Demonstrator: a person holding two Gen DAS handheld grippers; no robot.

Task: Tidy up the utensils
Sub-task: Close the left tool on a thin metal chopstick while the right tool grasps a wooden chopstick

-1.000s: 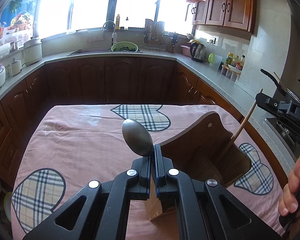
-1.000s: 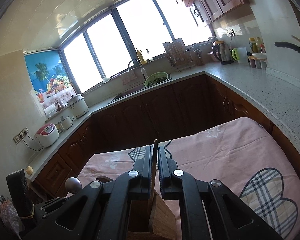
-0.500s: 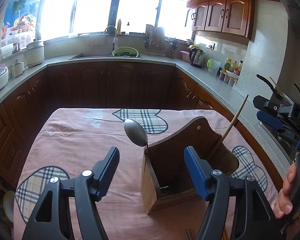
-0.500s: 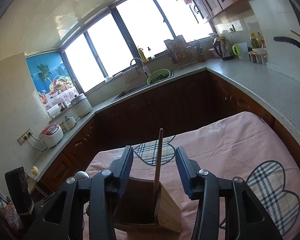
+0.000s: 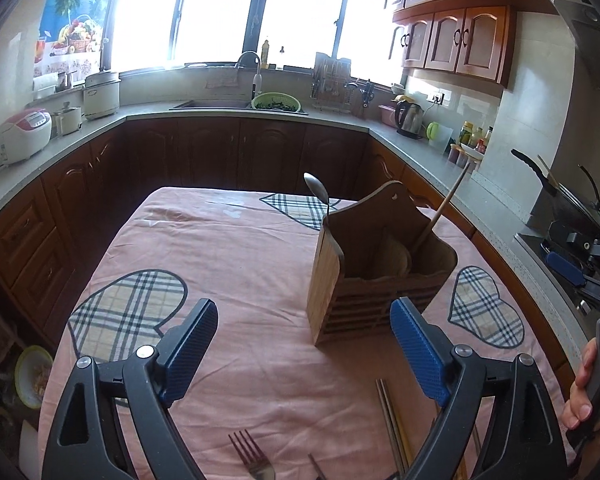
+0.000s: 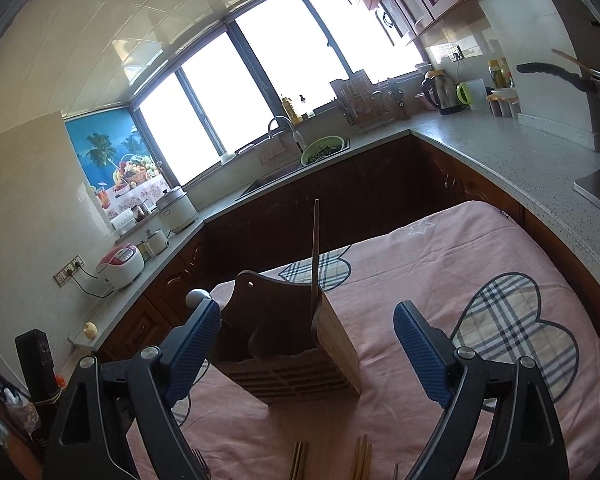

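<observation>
A wooden utensil holder point(image 5: 380, 276) stands on the pink-clothed table point(image 5: 228, 248). A metal spoon point(image 5: 315, 186) stands bowl-up in its left corner. A wooden-handled utensil point(image 5: 444, 208) leans out of its right side. My left gripper point(image 5: 304, 344) is drawn back in front of the holder, its jaws opening with nothing between them. In the right wrist view the holder point(image 6: 292, 344) and the wooden handle point(image 6: 315, 248) lie just beyond my right gripper point(image 6: 306, 344). Its jaws are opening too, pressing on nothing. The spoon's bowl point(image 6: 196, 298) peeks over its left finger.
A fork point(image 5: 256, 456) and chopsticks point(image 5: 392, 420) lie on the cloth near the table's front edge. More chopsticks point(image 6: 298, 460) show in the right wrist view. A hand point(image 5: 580, 392) holds the other gripper at the right. Counters and dark cabinets ring the table.
Both grippers went from shut to wide open. The left let go of the spoon and the right of the wooden handle; both now stand in the holder. Both grippers drew back.
</observation>
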